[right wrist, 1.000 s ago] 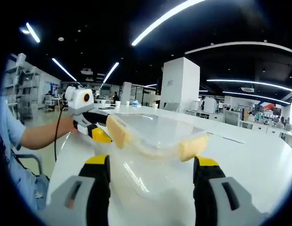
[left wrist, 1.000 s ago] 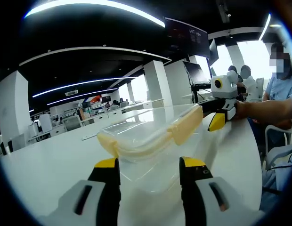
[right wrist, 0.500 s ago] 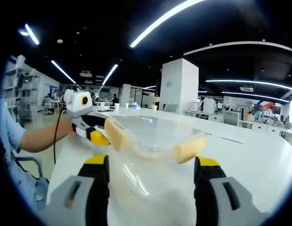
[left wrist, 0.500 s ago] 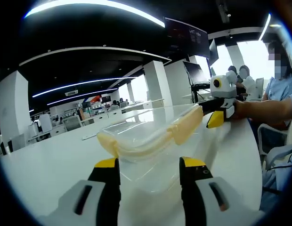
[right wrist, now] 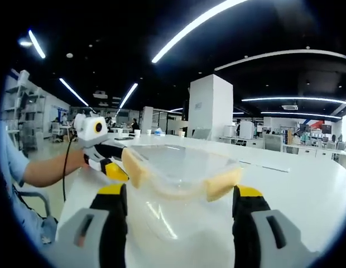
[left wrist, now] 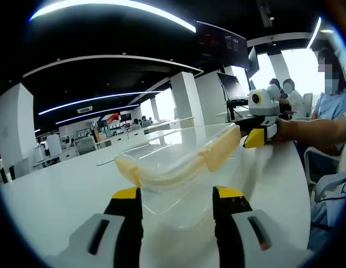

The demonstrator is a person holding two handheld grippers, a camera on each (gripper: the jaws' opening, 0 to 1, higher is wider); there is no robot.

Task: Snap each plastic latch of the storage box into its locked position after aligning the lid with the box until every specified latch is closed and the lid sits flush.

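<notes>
Tongs [left wrist: 176, 215] of the left hand rise nearest in the left gripper view, black with yellow tips, standing apart with nothing between them. Just past them a clear plastic box [left wrist: 178, 190] sits on the glossy white surface [left wrist: 56, 190]; its walls are thin and see-through, softly rounded at the corners. A clear lid [left wrist: 178, 148] lies on top, edged by two cream-yellow latches, smooth, matte and curved: one [left wrist: 134, 170] at the near left corner, one [left wrist: 220, 148] along the right side. Whether they are snapped down is hard to judge through the distortion. Beyond the box the right tongs [left wrist: 255, 137] come in from the right, a yellow tip close beside the far end of the right latch, held by a hand [left wrist: 284, 129].

In the right gripper view the right tongs [right wrist: 181, 223] are likewise apart and clamp nothing, flanking the box [right wrist: 178, 218]. Its lid [right wrist: 181, 162] carries a cream latch at left [right wrist: 133, 166] and one at right [right wrist: 223, 183]. Further off, the left tongs [right wrist: 113, 170] reach toward the left latch. Farther back stand a white pillar [right wrist: 212, 106] and long ceiling light strips [right wrist: 195, 25].
</notes>
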